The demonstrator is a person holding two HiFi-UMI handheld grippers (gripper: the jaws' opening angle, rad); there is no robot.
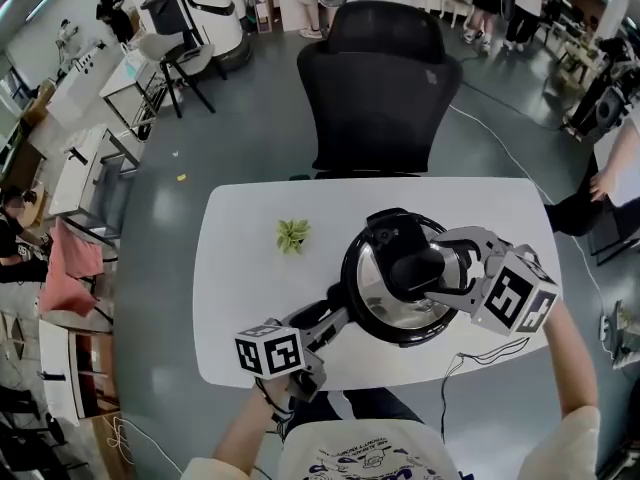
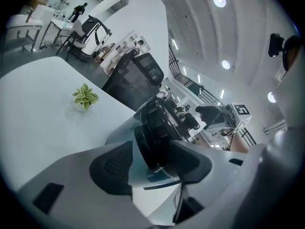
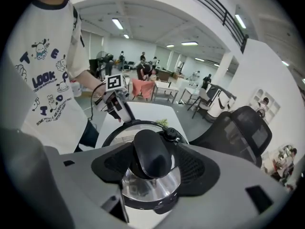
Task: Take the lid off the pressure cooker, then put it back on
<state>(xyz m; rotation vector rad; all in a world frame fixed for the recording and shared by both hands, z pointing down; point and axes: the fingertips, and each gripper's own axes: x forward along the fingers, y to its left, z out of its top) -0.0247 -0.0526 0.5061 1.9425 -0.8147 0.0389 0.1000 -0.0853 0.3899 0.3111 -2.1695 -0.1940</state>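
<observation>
The pressure cooker [image 1: 400, 336] stood on the right half of a white bench [image 1: 240, 278] with rounded corners. Its lid [image 1: 372, 293] was seated on top, polished metal showing around a single black knob [image 1: 410, 266]. One small green plant [image 1: 292, 235] sat on the bench to the left of the cooker, well apart from it, and one thin cable [image 1: 478, 358] trailed over the near edge. One black office chair [image 1: 380, 78] stood at the bench's far side. A grey floor [image 1: 250, 138] spread around it in a large open workroom, with white desks [image 1: 95, 158] along the left and people [image 1: 505, 3] standing far off at the top right (too small to count surely). Two claws were at the cooker, each with one marker cube: the left cube [image 1: 270, 351] and the right cube [image 1: 515, 296]. The right claw [image 3: 153, 152] pointed in from the right and straddled the knob. Its two jaws were apart, with shiny lid showing between the knob and one pad, so it was released rather than gripping. The left claw [image 2: 150, 149] pointed in from the near left, low along the bench, with a black part of the cooker's side between its jaws. These too stood spread, with a gap showing beside one pad.
</observation>
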